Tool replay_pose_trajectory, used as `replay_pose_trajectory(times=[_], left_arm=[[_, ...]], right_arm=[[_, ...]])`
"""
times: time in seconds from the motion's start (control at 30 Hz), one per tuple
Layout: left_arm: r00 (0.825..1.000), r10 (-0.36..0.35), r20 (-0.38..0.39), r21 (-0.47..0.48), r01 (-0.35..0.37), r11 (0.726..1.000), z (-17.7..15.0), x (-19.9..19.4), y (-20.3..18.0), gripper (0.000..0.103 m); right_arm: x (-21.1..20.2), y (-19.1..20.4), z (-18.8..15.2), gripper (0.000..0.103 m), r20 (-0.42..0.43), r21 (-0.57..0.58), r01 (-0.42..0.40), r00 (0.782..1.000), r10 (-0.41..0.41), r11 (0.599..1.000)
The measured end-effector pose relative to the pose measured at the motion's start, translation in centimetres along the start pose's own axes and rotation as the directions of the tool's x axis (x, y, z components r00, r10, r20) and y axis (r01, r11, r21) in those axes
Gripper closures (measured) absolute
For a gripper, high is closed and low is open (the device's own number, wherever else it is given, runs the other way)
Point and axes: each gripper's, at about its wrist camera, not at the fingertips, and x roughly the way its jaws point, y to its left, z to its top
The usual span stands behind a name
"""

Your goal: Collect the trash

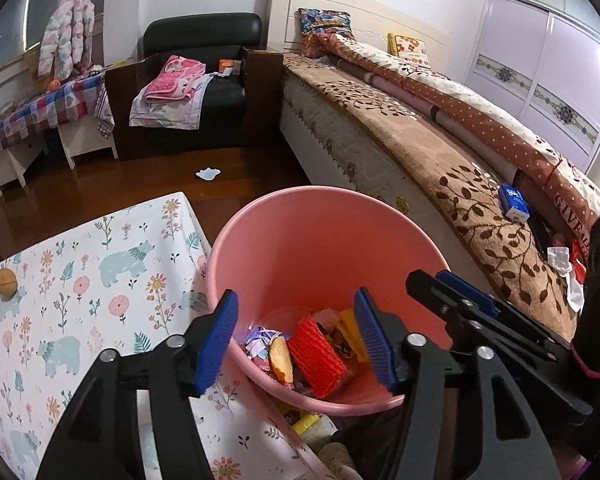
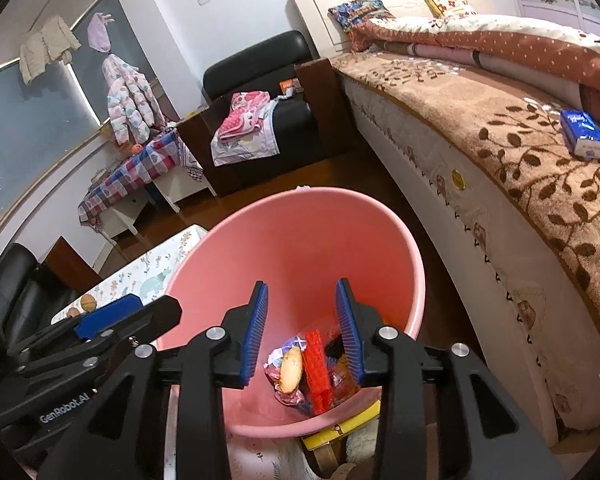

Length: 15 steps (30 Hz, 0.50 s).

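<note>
- Over the pink bin [image 1: 312, 240], the left gripper [image 1: 296, 340] stands wide apart with nothing between its pads; the right gripper [image 2: 302, 332] is parted less widely and is likewise empty.
- Both tilt downward into the bin's mouth, side by side, the right one just beside the left.
- Trash lies at the bottom: a red ribbed wrapper [image 1: 320, 356], a yellow packet [image 1: 352, 332], crumpled paper [image 1: 260, 340] and a round biscuit-like piece [image 2: 291, 370].
- To finish the drop cleanly, I would lift straight up, clear of the rim.
- Two walnuts [image 1: 6, 282] remain on the patterned tablecloth [image 1: 100, 280], and a white scrap [image 1: 208, 173] on the floor.
</note>
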Motion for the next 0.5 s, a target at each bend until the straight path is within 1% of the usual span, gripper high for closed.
replay_pose_trajectory(times=[0.3,0.4,0.5], left_arm=[[0.998,0.027,0.052,0.0,-0.027,1.0,-0.2,-2.1,0.2,0.04],[0.997,0.042,0.06,-0.003,-0.042,0.999,-0.5,-2.9,0.4,0.04],[0.995,0.052,0.08,-0.015,-0.051,0.999,-0.7,-4.0,0.7,0.04]], right_arm=[[-1.8,1.1,-0.5,0.067,0.046,-0.031,-0.009,0.999,0.01,0.999],[-2.0,1.7,-0.9,0.067,0.03,-0.046,-0.013,0.999,0.014,0.999],[-2.7,2.6,-1.5,0.067,0.031,-0.071,-0.007,0.999,0.009,0.997]])
